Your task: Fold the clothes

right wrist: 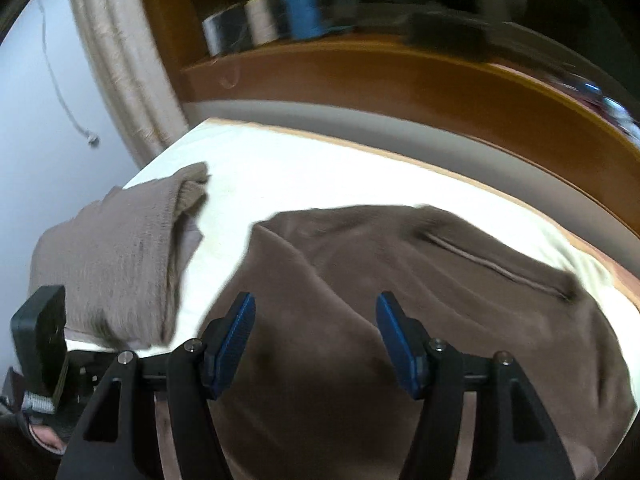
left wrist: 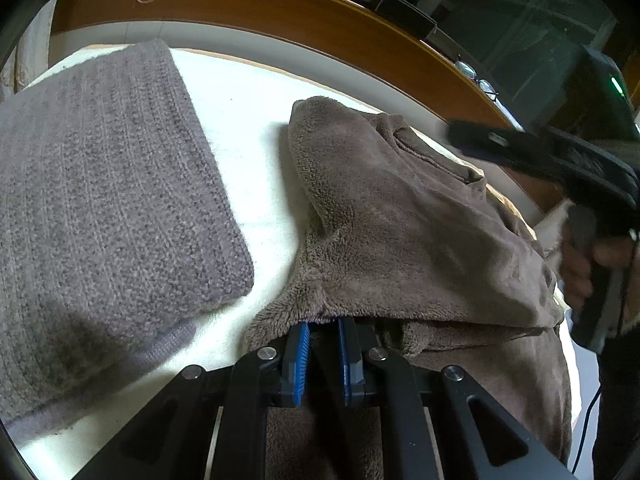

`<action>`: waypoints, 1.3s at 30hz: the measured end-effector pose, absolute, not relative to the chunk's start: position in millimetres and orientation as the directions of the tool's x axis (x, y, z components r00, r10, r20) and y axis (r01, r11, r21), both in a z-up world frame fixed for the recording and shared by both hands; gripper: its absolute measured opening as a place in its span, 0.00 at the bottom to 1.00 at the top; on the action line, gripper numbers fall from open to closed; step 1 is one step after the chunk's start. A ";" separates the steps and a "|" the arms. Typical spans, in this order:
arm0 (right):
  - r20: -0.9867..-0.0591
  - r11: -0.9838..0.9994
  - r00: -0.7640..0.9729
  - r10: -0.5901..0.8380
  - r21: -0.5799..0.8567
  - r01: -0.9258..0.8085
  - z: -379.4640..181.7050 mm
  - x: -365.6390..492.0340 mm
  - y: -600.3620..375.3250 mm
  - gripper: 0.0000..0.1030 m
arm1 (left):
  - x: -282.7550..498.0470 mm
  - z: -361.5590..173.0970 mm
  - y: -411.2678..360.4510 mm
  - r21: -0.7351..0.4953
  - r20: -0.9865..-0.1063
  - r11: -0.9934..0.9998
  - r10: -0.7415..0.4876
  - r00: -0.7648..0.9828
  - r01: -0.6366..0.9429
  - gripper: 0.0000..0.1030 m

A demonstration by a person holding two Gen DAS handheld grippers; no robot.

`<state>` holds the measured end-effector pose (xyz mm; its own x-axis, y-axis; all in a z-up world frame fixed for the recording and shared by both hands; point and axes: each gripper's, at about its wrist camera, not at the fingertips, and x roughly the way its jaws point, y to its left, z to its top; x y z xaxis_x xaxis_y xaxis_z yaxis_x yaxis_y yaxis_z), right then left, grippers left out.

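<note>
Presently, a white-covered table carries two garments, with a wooden shelf edge running along its far side.

Item 1: a brown fleece garment lies bunched toward the right side of the table, reaching its near edge; a pocket seam shows on its upper surface. Part of the fleece is turned back over itself at the near side.

Item 2: a grey knitted sweater, folded flat, lies at the left side of the table, apart from the fleece with bare white cover between them.

Item 3: the left gripper points forward at table level, its blue pads drawn nearly together on the near folded edge of the fleece, which drapes over the fingertips.

Item 4: the right gripper hovers above the middle of the fleece, angled downward; its jaws stand wide apart and hold nothing. In the left wrist view it appears at the right edge, blurred, gripped in the person's hand.

Item 5: thread spools stand on the shelf; spectacles rest on its edge.
</note>
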<state>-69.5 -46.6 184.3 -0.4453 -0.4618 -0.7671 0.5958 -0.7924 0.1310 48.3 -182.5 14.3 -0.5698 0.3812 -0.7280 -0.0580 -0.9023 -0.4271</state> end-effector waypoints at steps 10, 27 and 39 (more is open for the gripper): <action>-0.846 -0.771 -0.313 -0.431 0.165 0.616 136.9 -117.8 -103.7 0.65 | 49.8 16.6 -176.5 -0.383 -0.741 -0.921 0.349 -0.574 -0.066 0.13; -0.811 -0.763 -0.399 -0.427 0.087 0.640 137.9 -118.1 -135.2 0.10 | 53.0 19.0 -175.5 -0.360 -0.746 -0.931 0.327 -0.581 -0.063 0.13; -0.827 -0.756 -0.372 -0.422 0.094 0.648 122.3 -122.4 -139.0 0.25 | 54.8 18.7 -174.6 -0.346 -0.749 -0.936 0.317 -0.582 -0.064 0.13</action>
<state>-122.4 -139.0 122.3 -0.3718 -0.4219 -0.8269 0.6480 -0.7558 0.0942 54.8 -174.6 18.7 -0.5825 0.3169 -0.7485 -0.0641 -0.9359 -0.3463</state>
